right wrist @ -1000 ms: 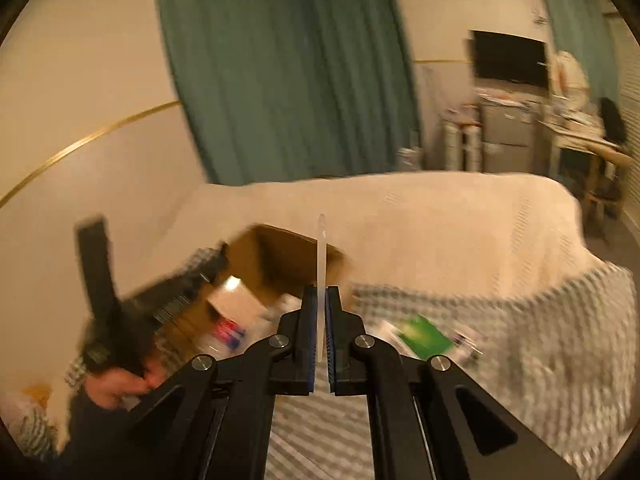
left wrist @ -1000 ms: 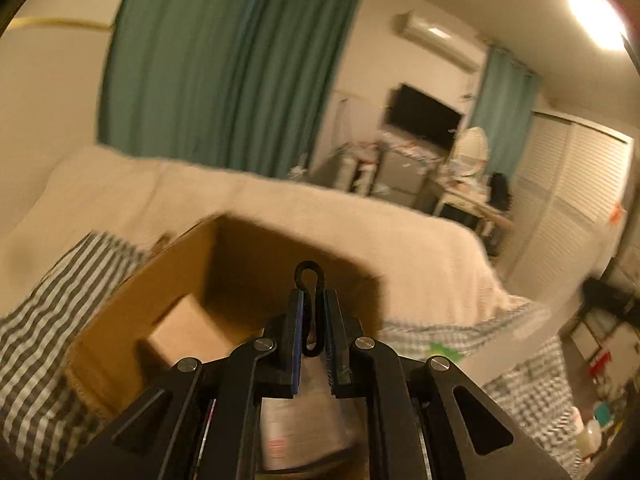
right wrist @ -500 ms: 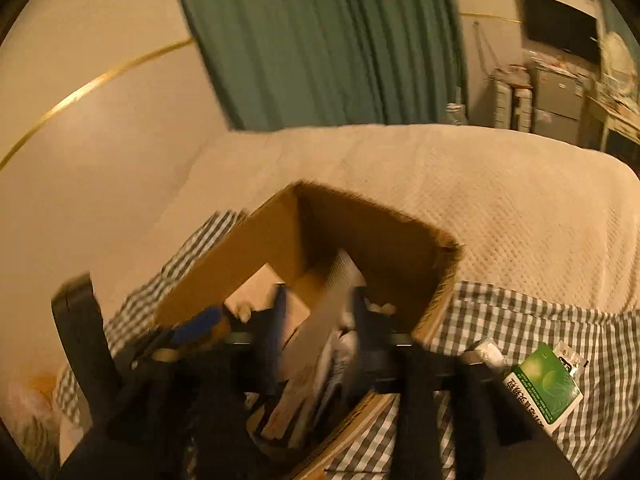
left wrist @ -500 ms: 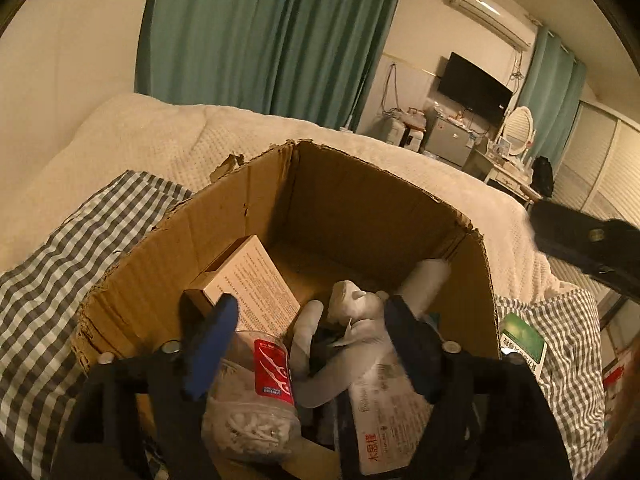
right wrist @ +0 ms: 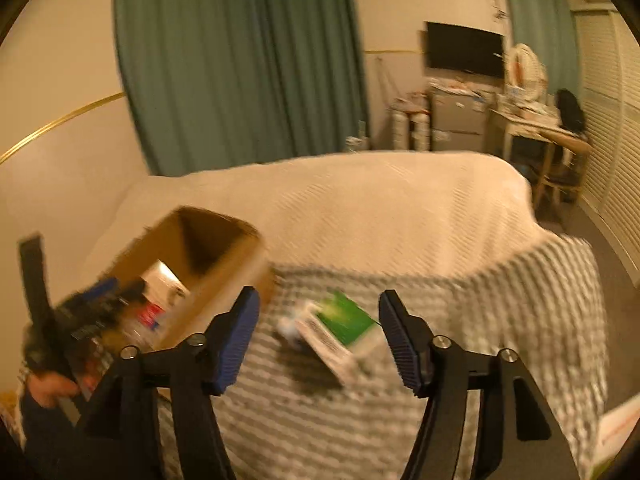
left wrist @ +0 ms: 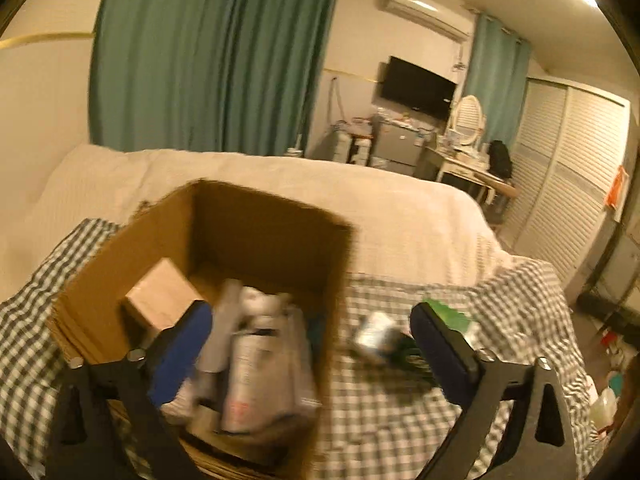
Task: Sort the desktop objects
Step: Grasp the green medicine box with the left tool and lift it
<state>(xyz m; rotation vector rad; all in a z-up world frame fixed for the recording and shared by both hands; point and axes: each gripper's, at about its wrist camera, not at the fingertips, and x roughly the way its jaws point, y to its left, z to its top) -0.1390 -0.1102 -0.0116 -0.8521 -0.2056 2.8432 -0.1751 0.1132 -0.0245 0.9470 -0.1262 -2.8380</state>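
Now: the green packet lies ahead of the right jaws, box off to the left

Plainly the next pick turns on the small heap left on the checked cloth (right wrist: 500,320): a green packet (right wrist: 346,316) with a white printed packet (right wrist: 326,346) lying across its near left corner. In the right wrist view this heap sits ahead of the right gripper (right wrist: 316,336), within the gap between its blue pads, a little toward the left one. The white packet's long axis runs on a slant, from upper left down to lower right, so the jaws as they stand would meet it at an angle and not square across its narrow side. The right jaws are opening, about half spread, with nothing gripped; the heap lies on the cloth beyond them, untouched.

The left gripper (left wrist: 308,344) is also opening, now very wide and empty. Its left pad hangs over the cardboard box (left wrist: 168,224), which already holds a tan carton (left wrist: 160,296) and several blurred bottles; its right pad reaches past the box wall toward the same heap (left wrist: 384,332).

Judged from both views, the right hand is the better placed: the heap lies straight ahead of it, while the left straddles the box's wall
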